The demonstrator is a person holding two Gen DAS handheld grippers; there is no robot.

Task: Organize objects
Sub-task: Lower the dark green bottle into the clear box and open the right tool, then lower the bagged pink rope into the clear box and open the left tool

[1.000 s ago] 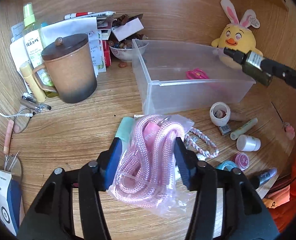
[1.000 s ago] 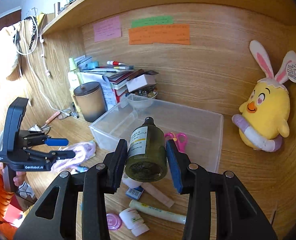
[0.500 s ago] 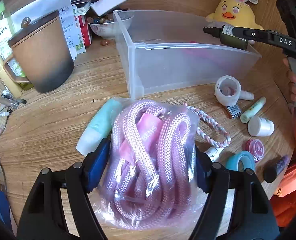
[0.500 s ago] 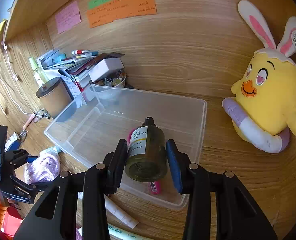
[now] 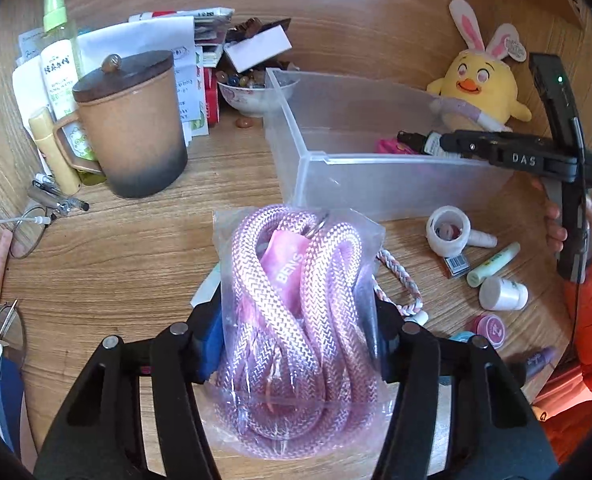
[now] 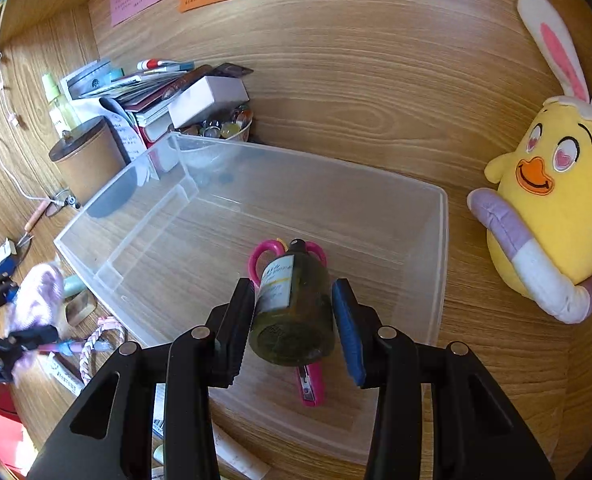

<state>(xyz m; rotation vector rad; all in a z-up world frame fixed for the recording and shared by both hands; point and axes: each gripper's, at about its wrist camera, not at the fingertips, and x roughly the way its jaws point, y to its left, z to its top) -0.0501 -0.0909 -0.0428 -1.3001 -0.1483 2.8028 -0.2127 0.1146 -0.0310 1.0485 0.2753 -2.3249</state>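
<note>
My left gripper point(image 5: 296, 332) is shut on a clear bag of pink rope point(image 5: 296, 320) and holds it above the desk, in front of the clear plastic bin point(image 5: 376, 188). My right gripper point(image 6: 293, 312) is shut on a dark green glass bottle point(image 6: 296, 312) with a pale label, held over the inside of the bin point(image 6: 436, 280), above pink scissors point(image 6: 310, 384) that lie on its floor. The right gripper point(image 5: 448, 144) and its bottle also show in the left wrist view, over the bin's right part.
A brown lidded mug point(image 5: 131, 128), a spray bottle point(image 5: 59, 60), papers and a bowl of stones point(image 5: 247, 92) stand left of the bin. A yellow chick plush point(image 6: 556, 208) sits to its right. Tape roll point(image 5: 448, 232), small tubes and jars point(image 5: 500, 294) lie on the desk in front.
The right gripper has carried the bottle forward and lower, over the scissors inside the bin. The left gripper has lifted the rope bag and drawn back a little from the bin.
</note>
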